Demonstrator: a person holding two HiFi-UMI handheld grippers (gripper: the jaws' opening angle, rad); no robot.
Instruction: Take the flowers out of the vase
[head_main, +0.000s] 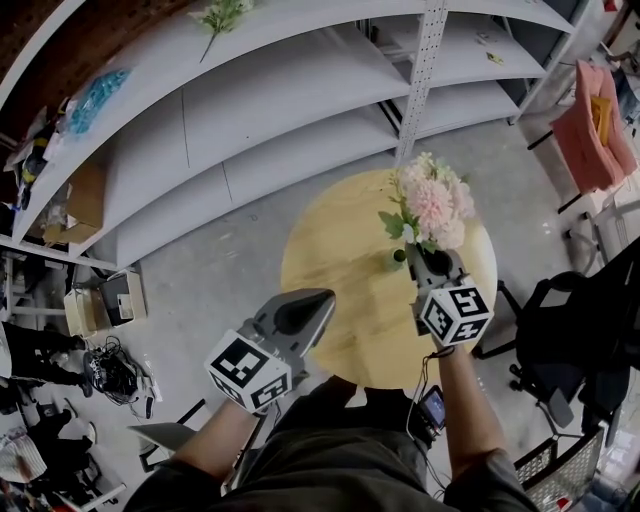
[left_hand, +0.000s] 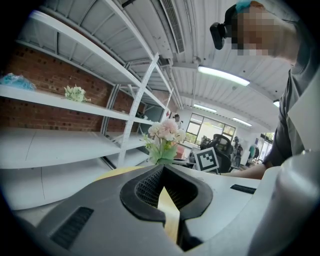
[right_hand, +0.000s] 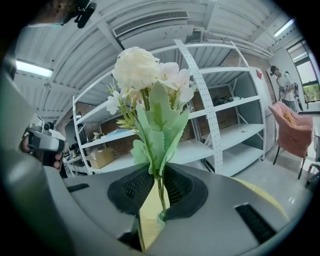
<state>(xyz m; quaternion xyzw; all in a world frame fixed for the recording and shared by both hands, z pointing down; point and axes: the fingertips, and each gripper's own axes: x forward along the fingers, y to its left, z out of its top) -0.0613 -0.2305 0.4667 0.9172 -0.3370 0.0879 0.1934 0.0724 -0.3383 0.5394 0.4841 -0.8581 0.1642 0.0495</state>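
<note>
A bunch of pink and white artificial flowers (head_main: 432, 200) with green leaves stands over the right side of the round wooden table (head_main: 340, 260). My right gripper (head_main: 428, 258) is shut on the stems just below the leaves. In the right gripper view the thin stem (right_hand: 160, 195) runs between the pads, down to a small greenish vase mouth (right_hand: 160, 217). The head view shows a dark green spot (head_main: 399, 256) beside the jaws, perhaps that vase. My left gripper (head_main: 318, 300) hovers at the table's left front, shut with nothing in it. The flowers (left_hand: 164, 132) lie ahead of it.
White metal shelving (head_main: 250, 90) curves behind the table, with another flower bunch (head_main: 222, 15) on its top shelf. A black office chair (head_main: 570, 330) stands to the right and a pink chair (head_main: 600, 125) at the far right. Boxes and cables clutter the floor at left (head_main: 100, 300).
</note>
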